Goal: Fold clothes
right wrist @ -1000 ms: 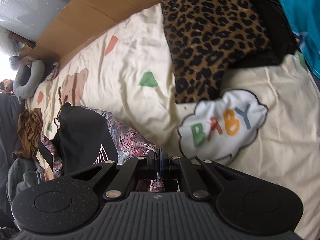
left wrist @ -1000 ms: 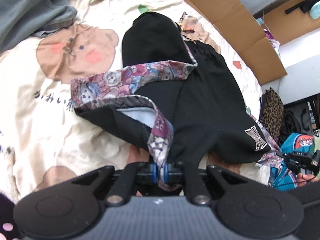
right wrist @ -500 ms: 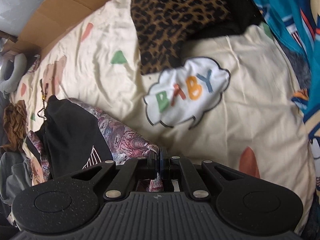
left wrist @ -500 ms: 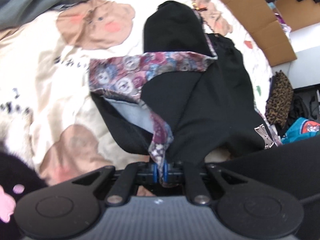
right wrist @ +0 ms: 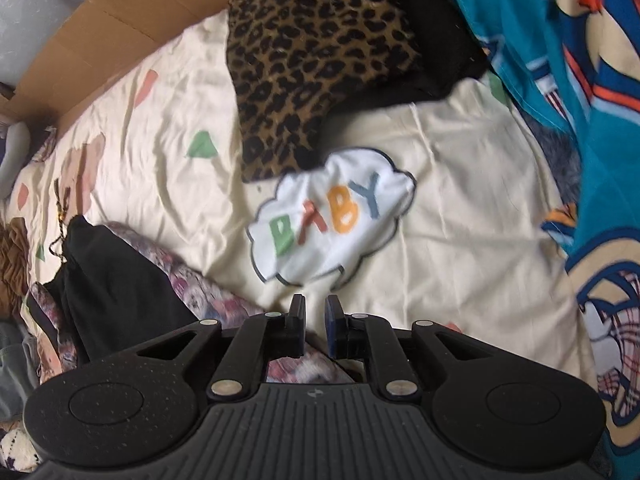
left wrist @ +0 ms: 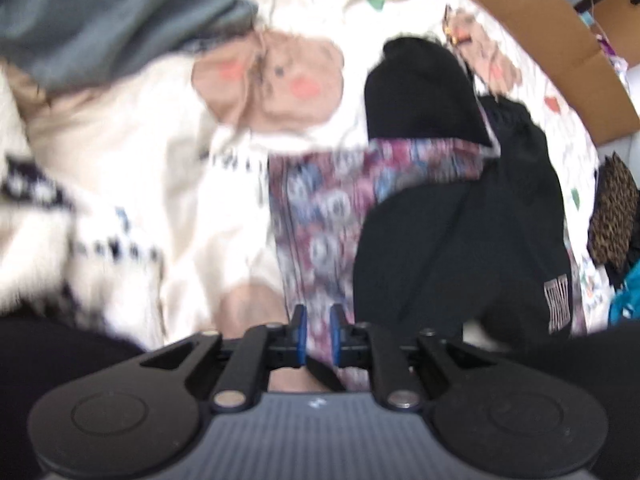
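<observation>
A black garment [left wrist: 460, 220] with a purple bear-print lining [left wrist: 320, 216] lies on the cream cartoon bedsheet [left wrist: 132, 152]. The left wrist view is blurred. My left gripper [left wrist: 318, 334] has its jaws slightly apart, with the printed lining lying just beyond and under the tips. My right gripper [right wrist: 315, 330] is open a little and holds nothing; the same garment [right wrist: 120, 280] lies at its lower left, its printed edge [right wrist: 208, 296] reaching under the left finger.
A grey garment [left wrist: 100, 16] lies at the far left. A leopard-print cloth [right wrist: 312, 52], a blue cartoon fabric [right wrist: 580, 100] and a cardboard panel [right wrist: 120, 32] border the bed. A "BABY" cloud print [right wrist: 332, 216] marks the sheet ahead of the right gripper.
Both grippers were shut on the garment's printed edge and have opened, letting it go. The lining now lies flatter on the sheet. The left view has shifted and blurred.
</observation>
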Action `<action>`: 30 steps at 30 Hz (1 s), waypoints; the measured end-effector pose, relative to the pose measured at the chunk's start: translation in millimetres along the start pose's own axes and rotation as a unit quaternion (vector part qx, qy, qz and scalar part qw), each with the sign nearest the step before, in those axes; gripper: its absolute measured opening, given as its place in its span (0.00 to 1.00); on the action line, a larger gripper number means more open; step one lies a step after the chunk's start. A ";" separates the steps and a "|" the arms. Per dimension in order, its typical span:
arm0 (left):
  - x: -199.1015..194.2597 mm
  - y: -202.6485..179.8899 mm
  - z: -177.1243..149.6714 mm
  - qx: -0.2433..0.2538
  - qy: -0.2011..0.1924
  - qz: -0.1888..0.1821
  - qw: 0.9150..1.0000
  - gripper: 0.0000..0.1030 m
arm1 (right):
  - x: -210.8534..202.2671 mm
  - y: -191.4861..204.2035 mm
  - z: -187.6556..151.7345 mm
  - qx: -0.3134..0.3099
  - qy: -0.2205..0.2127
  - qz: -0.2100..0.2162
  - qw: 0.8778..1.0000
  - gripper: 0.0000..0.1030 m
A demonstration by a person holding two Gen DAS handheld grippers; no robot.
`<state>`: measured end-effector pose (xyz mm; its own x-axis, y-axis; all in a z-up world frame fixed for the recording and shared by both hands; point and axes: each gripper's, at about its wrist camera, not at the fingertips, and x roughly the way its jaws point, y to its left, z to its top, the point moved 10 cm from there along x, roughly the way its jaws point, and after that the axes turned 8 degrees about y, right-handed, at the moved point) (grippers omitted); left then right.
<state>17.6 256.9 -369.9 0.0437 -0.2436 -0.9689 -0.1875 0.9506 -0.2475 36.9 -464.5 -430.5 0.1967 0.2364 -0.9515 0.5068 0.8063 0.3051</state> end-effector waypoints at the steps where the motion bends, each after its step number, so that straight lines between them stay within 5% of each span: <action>1: -0.1 -2.7 8.3 0.009 -0.008 0.000 1.000 0.14 | 1.5 3.6 2.8 -0.004 -0.002 0.003 1.000 0.11; 18: 55.8 -54.7 114.4 0.189 -0.088 0.017 0.978 0.22 | 55.7 87.1 48.1 -0.074 -0.009 0.070 0.995 0.11; 30: 105.9 -23.0 126.0 0.251 -0.054 0.082 0.963 0.28 | 87.8 132.0 52.4 -0.117 -0.008 0.080 0.990 0.12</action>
<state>150.2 233.5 -467.3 0.1617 -0.0861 -0.9831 0.2971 0.9542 -0.0347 165.1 -365.7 -471.7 0.2728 0.3645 -0.8904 0.2604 0.8630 0.4330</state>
